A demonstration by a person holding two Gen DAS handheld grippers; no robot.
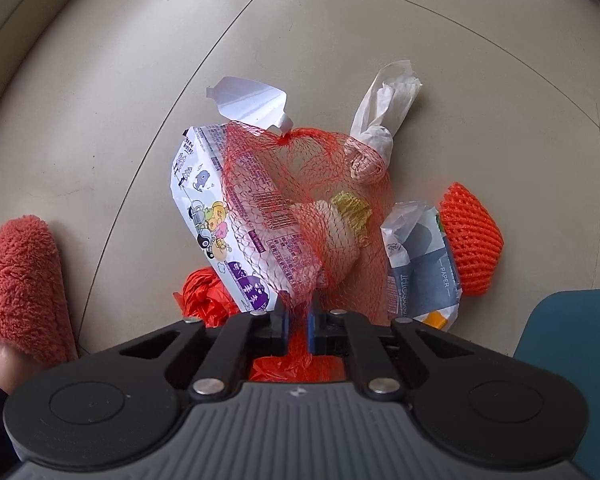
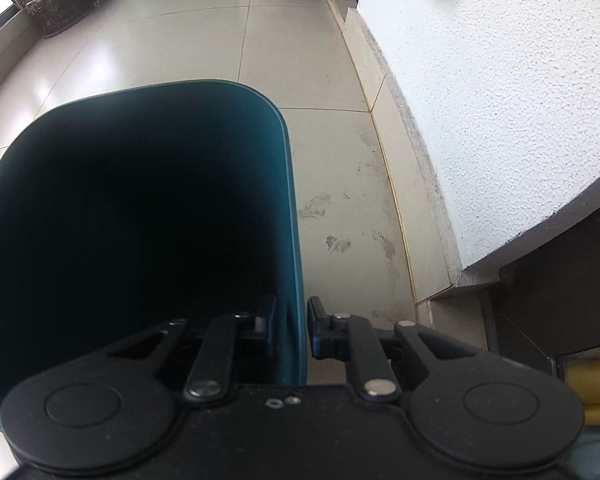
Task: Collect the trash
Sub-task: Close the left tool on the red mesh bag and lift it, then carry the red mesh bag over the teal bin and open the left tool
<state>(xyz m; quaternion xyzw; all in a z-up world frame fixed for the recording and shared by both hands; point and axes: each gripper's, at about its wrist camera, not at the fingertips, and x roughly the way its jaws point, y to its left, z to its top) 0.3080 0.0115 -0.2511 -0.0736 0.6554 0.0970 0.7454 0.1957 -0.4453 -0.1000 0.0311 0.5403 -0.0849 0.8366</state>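
Left gripper (image 1: 298, 320) jaws clamped on red net (image 1: 300, 184) to lift it off floor (image 1: 100, 120); right gripper (image 2: 291, 332) jaws clamped on bin (image 2: 292, 200) wall, steadying it for drop.

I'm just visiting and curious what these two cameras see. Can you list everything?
Mesh net bag: one, red, on the floor over the trash, pinched by the left gripper.
Snack wrapper: one, white with cartoons, partly under the net.
Crumpled tissue: one, white, beyond the net.
Paper pack: one, grey-white, right of the net.
Foam fruit sleeve: one, orange, far right.
Plastic bag: one, red, near the gripper.
Trash bin: one, teal, beside a white wall.
Plant pot: one, dark, far left.
Slipper: one, orange fluffy, on a foot.
Left gripper: shut on the net.
Right gripper: clamped on the bin's rim.
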